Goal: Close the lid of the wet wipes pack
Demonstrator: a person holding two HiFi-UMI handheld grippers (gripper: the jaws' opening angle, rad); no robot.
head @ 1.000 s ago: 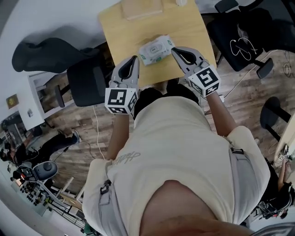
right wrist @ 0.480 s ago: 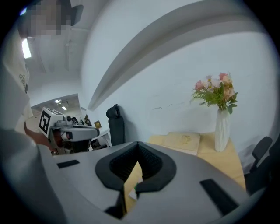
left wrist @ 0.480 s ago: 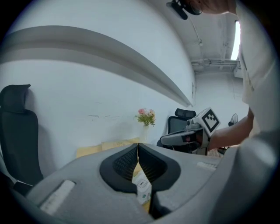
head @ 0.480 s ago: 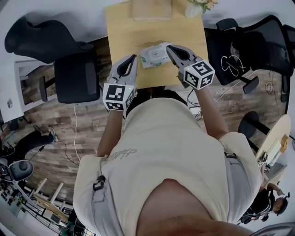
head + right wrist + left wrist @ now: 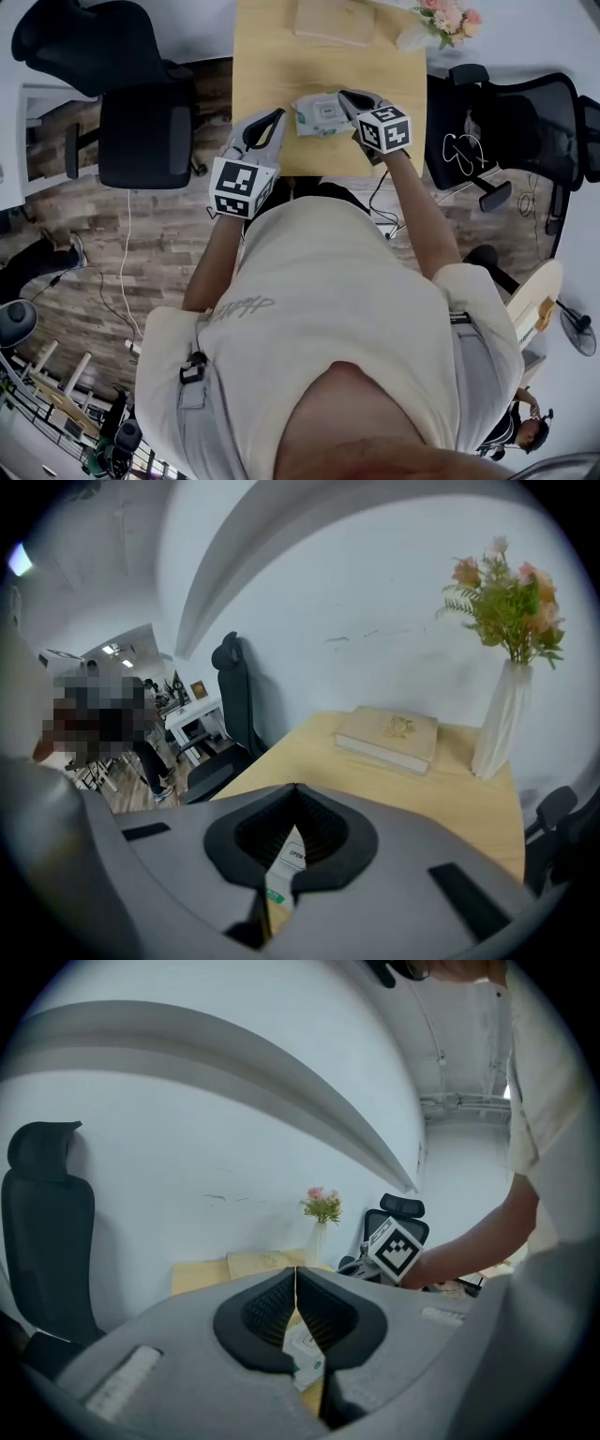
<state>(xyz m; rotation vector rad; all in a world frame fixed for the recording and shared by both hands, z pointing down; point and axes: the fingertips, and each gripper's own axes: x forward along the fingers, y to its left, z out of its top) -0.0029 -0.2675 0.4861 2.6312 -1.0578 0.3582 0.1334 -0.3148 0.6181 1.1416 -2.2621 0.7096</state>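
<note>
The white and green wet wipes pack (image 5: 317, 116) lies flat near the front edge of the wooden table (image 5: 277, 56). I cannot tell how its lid stands. My left gripper (image 5: 277, 115) is shut, its tips just left of the pack and empty. My right gripper (image 5: 344, 96) is shut too, its tips over the pack's right end. In the left gripper view the shut left gripper (image 5: 296, 1274) has the pack (image 5: 305, 1352) showing below the jaws. The right gripper (image 5: 296, 789) likewise shows the pack (image 5: 284, 853) beneath its jaws.
A tan book (image 5: 336, 19) lies at the table's far edge, and a white vase with flowers (image 5: 441, 21) stands at its far right corner. Black office chairs stand left (image 5: 141, 122) and right (image 5: 506, 122) of the table. Cables trail on the wooden floor.
My right gripper has moved in over the pack's right end. The left gripper stays just left of the pack. The head view has shifted, so the table sits more centrally.
</note>
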